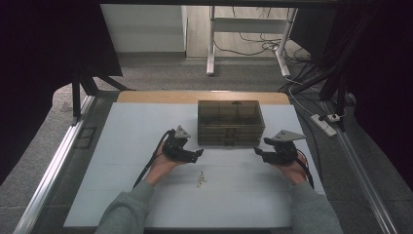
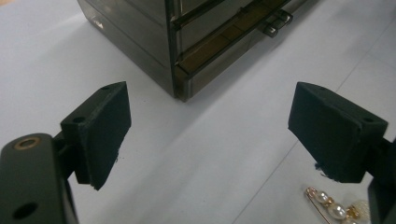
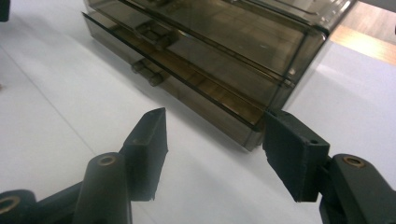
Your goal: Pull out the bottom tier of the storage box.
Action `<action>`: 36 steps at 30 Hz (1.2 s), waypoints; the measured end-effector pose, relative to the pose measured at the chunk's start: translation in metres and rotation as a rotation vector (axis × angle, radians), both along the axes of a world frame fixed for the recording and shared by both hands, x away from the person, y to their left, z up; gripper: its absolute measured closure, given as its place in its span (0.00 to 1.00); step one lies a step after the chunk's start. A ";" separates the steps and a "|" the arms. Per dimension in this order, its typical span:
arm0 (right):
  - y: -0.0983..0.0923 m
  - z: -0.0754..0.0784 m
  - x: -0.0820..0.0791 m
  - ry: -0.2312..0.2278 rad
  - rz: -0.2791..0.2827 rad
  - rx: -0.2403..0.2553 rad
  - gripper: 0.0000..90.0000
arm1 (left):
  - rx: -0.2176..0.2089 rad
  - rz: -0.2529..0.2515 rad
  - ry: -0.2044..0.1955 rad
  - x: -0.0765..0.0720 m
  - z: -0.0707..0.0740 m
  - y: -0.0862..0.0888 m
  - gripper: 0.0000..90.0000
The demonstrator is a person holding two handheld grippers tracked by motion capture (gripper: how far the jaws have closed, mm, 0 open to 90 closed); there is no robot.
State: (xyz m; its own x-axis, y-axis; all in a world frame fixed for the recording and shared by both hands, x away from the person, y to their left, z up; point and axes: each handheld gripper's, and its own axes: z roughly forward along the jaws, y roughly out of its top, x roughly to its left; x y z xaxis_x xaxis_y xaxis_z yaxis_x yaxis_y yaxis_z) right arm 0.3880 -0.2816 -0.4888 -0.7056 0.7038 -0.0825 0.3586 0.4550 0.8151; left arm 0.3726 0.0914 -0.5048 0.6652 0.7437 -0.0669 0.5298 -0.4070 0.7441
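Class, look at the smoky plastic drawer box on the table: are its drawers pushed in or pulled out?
Pushed in. The drawer box shows its drawer fronts flush with the frame in both gripper views, handles alone protruding.

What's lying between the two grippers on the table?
In the high view, bare white table separates the left gripper and right gripper; the pearl pin lies just nearer the person, the drawer box behind.

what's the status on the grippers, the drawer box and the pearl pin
Left gripper open, empty, left of drawer box. Right gripper open, empty, at its right corner. Pearl pin loose on table. Nothing in the way.
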 end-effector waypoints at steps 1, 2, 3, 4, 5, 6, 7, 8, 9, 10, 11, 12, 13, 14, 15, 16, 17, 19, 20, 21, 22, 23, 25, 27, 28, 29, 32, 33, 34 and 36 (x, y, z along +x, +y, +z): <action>-0.001 -0.001 0.001 0.004 -0.002 0.000 0.44 | 0.001 0.002 0.002 0.001 -0.001 0.000 0.16; -0.002 -0.002 0.002 0.009 -0.007 0.002 0.44 | 0.004 0.002 0.005 0.001 -0.002 -0.001 0.16; -0.002 -0.003 0.003 0.014 -0.007 -0.001 0.44 | 0.004 0.002 0.005 0.002 -0.003 -0.001 0.17; -0.003 -0.004 0.004 0.016 -0.007 -0.006 0.44 | 0.004 0.005 0.007 0.002 -0.004 -0.001 0.17; -0.003 -0.005 0.004 0.019 -0.009 -0.010 0.44 | 0.006 0.006 0.009 0.003 -0.004 -0.001 0.17; -0.003 -0.005 0.004 0.021 -0.009 -0.010 0.44 | 0.006 0.008 0.010 0.004 -0.005 -0.001 0.17; -0.003 -0.006 0.005 0.021 -0.010 -0.012 0.44 | 0.005 0.010 0.011 0.004 -0.006 -0.001 0.18; -0.004 -0.006 0.005 0.021 -0.011 -0.011 0.44 | 0.007 0.010 0.012 0.005 -0.006 -0.002 0.18; -0.003 -0.007 0.006 0.022 -0.011 -0.011 0.44 | 0.009 0.012 0.012 0.005 -0.007 -0.002 0.19; -0.003 -0.007 0.006 0.022 -0.011 -0.013 0.43 | 0.008 0.013 0.014 0.005 -0.007 -0.002 0.19; -0.003 -0.007 0.006 0.024 -0.009 -0.019 0.43 | 0.009 0.011 0.016 0.006 -0.008 -0.003 0.19; -0.003 -0.008 0.006 0.025 -0.009 -0.022 0.43 | 0.011 0.009 0.017 0.006 -0.009 -0.004 0.19; -0.003 -0.009 0.007 0.025 -0.009 -0.028 0.43 | 0.015 0.008 0.018 0.007 -0.010 -0.004 0.20; -0.002 -0.009 0.007 0.027 -0.010 -0.030 0.43 | 0.017 0.007 0.022 0.007 -0.011 -0.005 0.20; -0.002 -0.010 0.007 0.026 -0.011 -0.034 0.43 | 0.016 0.006 0.024 0.007 -0.012 -0.006 0.21; -0.002 -0.011 0.008 0.028 -0.012 -0.037 0.42 | 0.020 0.005 0.025 0.008 -0.013 -0.007 0.21; -0.003 -0.012 0.008 0.029 -0.014 -0.038 0.42 | 0.023 0.003 0.026 0.008 -0.014 -0.007 0.21; -0.003 -0.013 0.009 0.033 -0.016 -0.039 0.42 | 0.028 -0.001 0.031 0.009 -0.016 -0.009 0.21; -0.003 -0.013 0.010 0.037 -0.015 -0.042 0.42 | 0.029 -0.001 0.032 0.010 -0.016 -0.010 0.22; -0.003 -0.014 0.010 0.041 -0.016 -0.044 0.42 | 0.030 -0.003 0.034 0.011 -0.017 -0.011 0.22; -0.003 -0.015 0.010 0.043 -0.015 -0.049 0.42 | 0.032 -0.005 0.034 0.012 -0.017 -0.012 0.22; -0.003 -0.015 0.011 0.042 -0.016 -0.052 0.42 | 0.033 -0.008 0.034 0.012 -0.018 -0.014 0.22; -0.002 -0.017 0.012 0.046 -0.015 -0.056 0.42 | 0.033 -0.015 0.031 0.012 -0.017 -0.016 0.23; -0.002 -0.018 0.013 0.050 -0.016 -0.061 0.42 | 0.034 -0.020 0.028 0.013 -0.018 -0.017 0.24; -0.002 -0.019 0.013 0.051 -0.016 -0.061 0.42 | 0.035 -0.021 0.029 0.013 -0.018 -0.018 0.24; -0.001 -0.019 0.013 0.053 -0.016 -0.062 0.42 | 0.035 -0.021 0.030 0.013 -0.018 -0.018 0.25; 0.000 -0.021 0.015 0.057 -0.015 -0.065 0.42 | 0.033 -0.017 0.031 0.015 -0.020 -0.019 0.25; 0.000 -0.021 0.015 0.058 -0.014 -0.069 0.42 | 0.029 -0.013 0.035 0.015 -0.020 -0.019 0.26; 0.000 -0.022 0.016 0.059 -0.014 -0.065 0.43 | 0.020 -0.009 0.039 0.016 -0.021 -0.019 0.26; 0.000 -0.022 0.017 0.059 -0.019 -0.062 0.43 | 0.022 -0.011 0.040 0.016 -0.022 -0.019 0.28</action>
State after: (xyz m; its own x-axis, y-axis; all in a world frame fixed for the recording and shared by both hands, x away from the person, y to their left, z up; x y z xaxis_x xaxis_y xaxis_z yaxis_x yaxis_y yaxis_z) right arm 0.4053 -0.2812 -0.5107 -0.6967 0.7123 -0.0848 0.4148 0.4965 0.7625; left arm 0.3888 0.0726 -0.5265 0.6703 0.7380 -0.0772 0.5547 -0.4293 0.7128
